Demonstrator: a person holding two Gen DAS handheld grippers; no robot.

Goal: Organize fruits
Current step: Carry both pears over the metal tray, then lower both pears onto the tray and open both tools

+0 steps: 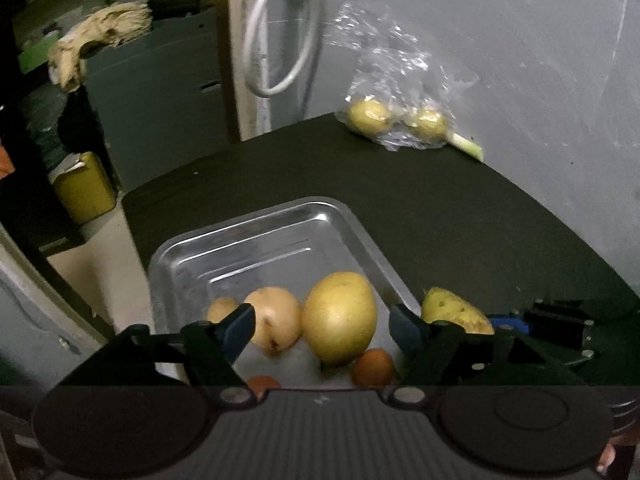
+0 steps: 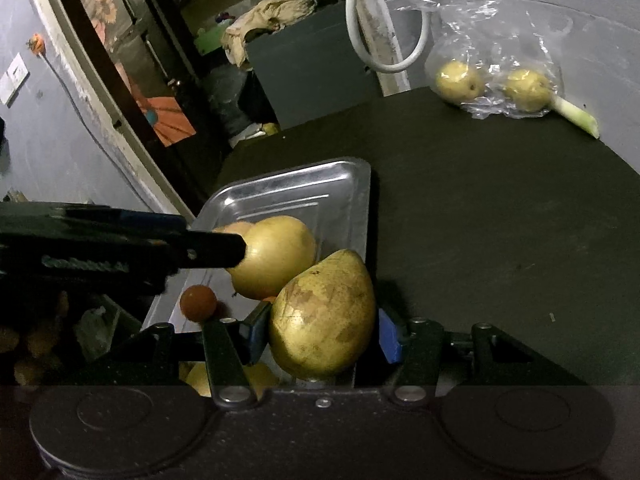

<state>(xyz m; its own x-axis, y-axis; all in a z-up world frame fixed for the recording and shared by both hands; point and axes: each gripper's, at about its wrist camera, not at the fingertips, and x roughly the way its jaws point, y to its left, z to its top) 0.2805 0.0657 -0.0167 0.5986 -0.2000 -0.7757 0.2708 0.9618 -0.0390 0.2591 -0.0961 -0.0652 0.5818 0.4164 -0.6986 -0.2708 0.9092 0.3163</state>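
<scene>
- Now: R gripper (image 2: 322, 334) clamps mottled pear (image 2: 324, 316) at tray (image 2: 362, 208) edge, approx 3 o'clock side, probably for drop-in.
- L gripper (image 1: 322, 326) spread wide, empty, over tray fruit, likely clearing way.

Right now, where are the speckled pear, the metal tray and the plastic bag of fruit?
speckled pear (image 2: 324, 320): right wrist view, middle of its mottled skin, between the right tongs' fingers.
metal tray (image 1: 256, 216): left wrist view, far rim.
plastic bag of fruit (image 2: 496, 48): right wrist view, clear film above the two yellow fruits.
</scene>
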